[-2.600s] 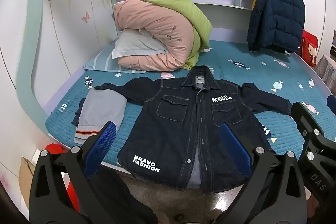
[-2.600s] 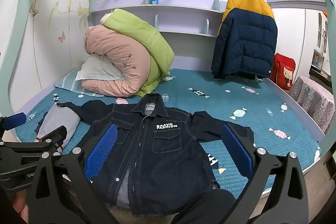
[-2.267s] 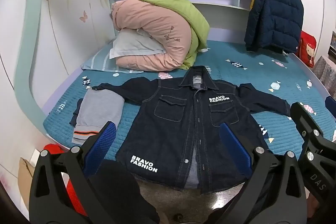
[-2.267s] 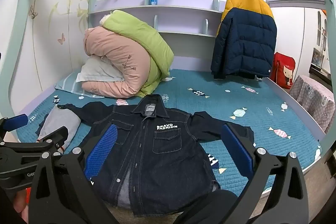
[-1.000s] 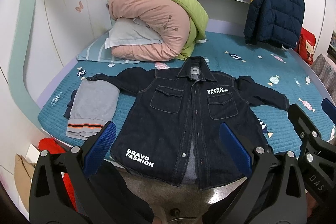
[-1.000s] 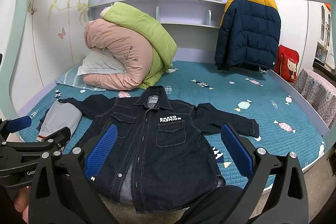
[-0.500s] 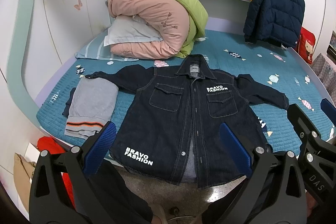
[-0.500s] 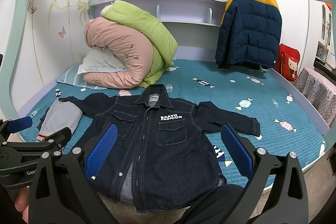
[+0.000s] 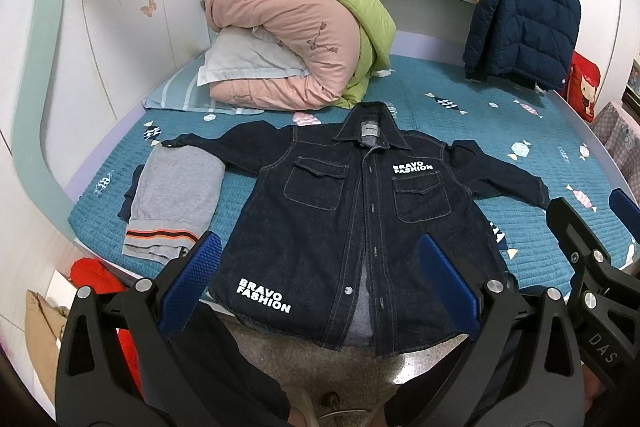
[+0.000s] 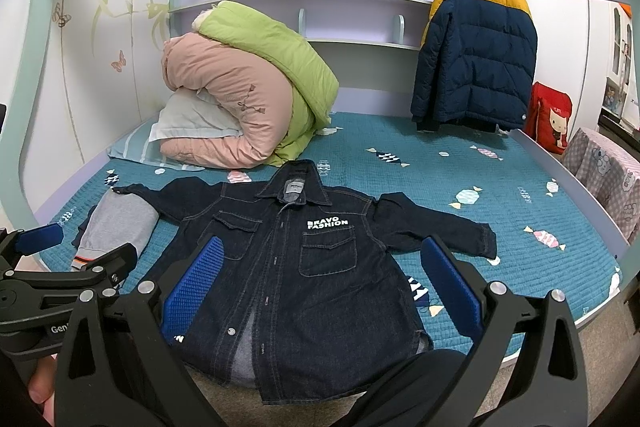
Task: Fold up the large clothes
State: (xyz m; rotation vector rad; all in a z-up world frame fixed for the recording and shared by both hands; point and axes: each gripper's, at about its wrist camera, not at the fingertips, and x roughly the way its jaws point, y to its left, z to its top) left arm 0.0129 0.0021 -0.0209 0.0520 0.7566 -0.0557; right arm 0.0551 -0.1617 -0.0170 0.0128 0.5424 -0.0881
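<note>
dark denim button-front jacket [image 9: 352, 211] spread flat, sleeves out, on the teal quilted bed [image 10: 500, 179], hem over its near edge; both cameras have risen and tilted down; left claw [image 9: 316, 283] and right claw [image 10: 320, 275] wide apart, empty, folding not begun

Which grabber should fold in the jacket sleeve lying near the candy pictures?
Probably the right gripper. It is open, and that sleeve stretches toward its side, while the left gripper sits nearer the grey folded clothes.
</note>
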